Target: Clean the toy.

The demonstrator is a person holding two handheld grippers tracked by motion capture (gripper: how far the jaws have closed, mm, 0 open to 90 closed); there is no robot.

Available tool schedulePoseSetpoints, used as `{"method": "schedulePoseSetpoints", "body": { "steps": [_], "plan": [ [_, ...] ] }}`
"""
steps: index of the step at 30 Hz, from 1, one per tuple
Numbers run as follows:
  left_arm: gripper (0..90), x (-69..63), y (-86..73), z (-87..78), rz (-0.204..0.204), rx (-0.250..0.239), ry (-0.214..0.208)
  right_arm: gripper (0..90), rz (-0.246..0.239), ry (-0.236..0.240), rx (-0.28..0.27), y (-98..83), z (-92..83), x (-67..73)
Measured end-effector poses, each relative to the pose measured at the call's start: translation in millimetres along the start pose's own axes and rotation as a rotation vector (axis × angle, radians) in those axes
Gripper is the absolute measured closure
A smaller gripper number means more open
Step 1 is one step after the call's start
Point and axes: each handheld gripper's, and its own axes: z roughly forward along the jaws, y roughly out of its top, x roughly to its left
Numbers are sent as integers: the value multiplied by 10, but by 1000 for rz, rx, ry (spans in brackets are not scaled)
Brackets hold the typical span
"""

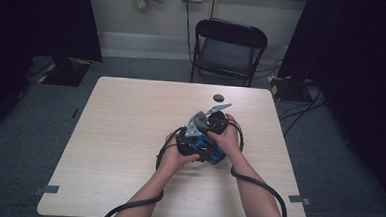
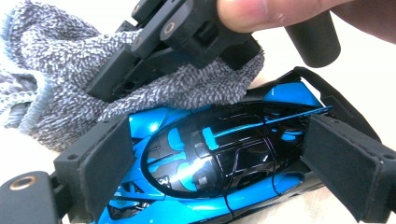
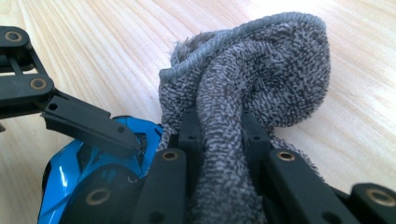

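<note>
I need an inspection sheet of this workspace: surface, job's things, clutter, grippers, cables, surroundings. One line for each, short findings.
Surface: pale wooden table, mostly bare.
Job's things: blue toy car between the hands; grey cloth lies against the car.
Clutter: one small dark disc near the far edge.
Grippers: left gripper shut on the car's sides; right gripper shut on the cloth.
Cables: black cables trail from both grippers off the near edge.
Surroundings: black folding chair behind the table, dark curtains at both sides, grey carpet.
</note>
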Motion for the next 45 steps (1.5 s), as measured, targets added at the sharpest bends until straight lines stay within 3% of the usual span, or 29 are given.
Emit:
{"method": "schedulePoseSetpoints", "body": {
  "steps": [10, 45],
  "plan": [
    [90, 2, -7, -5, 0, -5, -1, 757, -12, 8, 9, -41, -56, -27],
    [108, 23, -12, -22, 4, -5, -6, 755, 26, 4, 17, -385, -402, -110]
  ]
}}
